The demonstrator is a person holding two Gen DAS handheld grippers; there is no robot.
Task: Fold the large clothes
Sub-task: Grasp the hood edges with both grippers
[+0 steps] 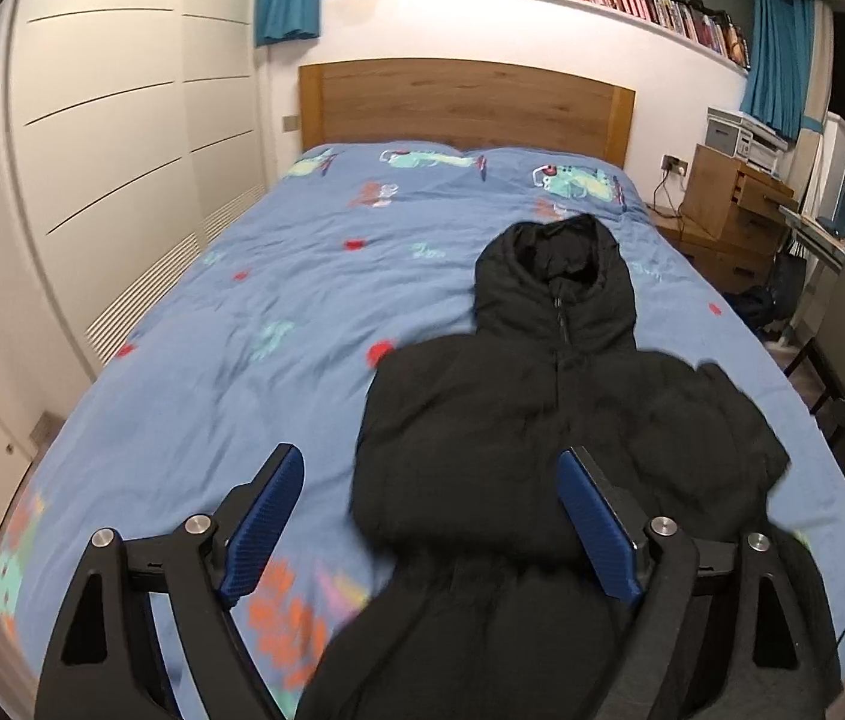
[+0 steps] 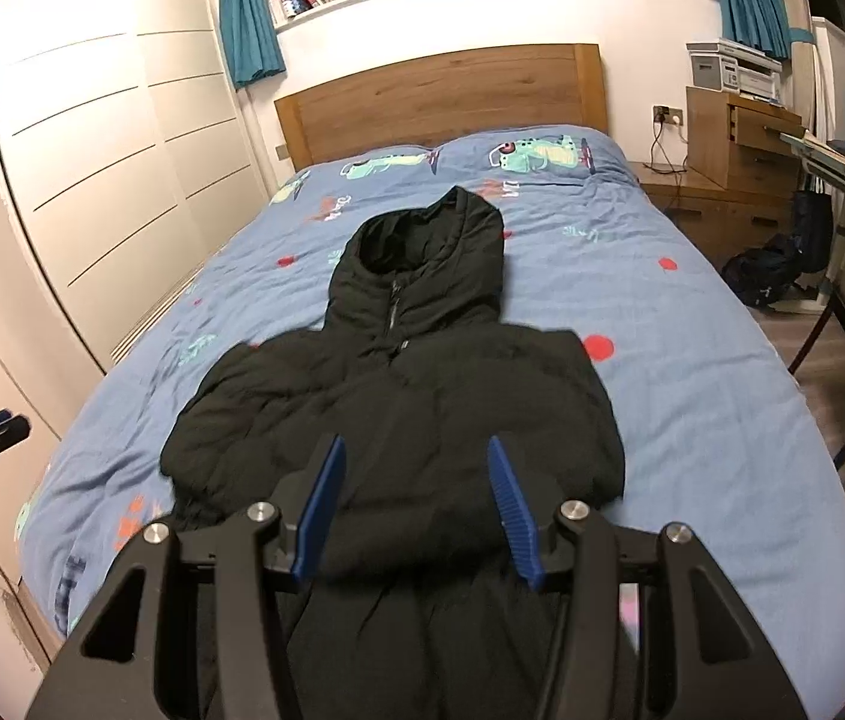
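Fingers point(image 1: 284, 480) on both grippers apart, empty above black puffer jacket point(image 2: 422, 408): bulky, soft, slippery shell, grab hem corners.

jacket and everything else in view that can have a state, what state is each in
black jacket: flat on the bed, zipped, sleeves folded across the front, hood up toward the headboard
left claw: open, empty
right claw: open, empty
teal curtains: drawn aside
wardrobe doors: closed
wooden drawer: pulled open
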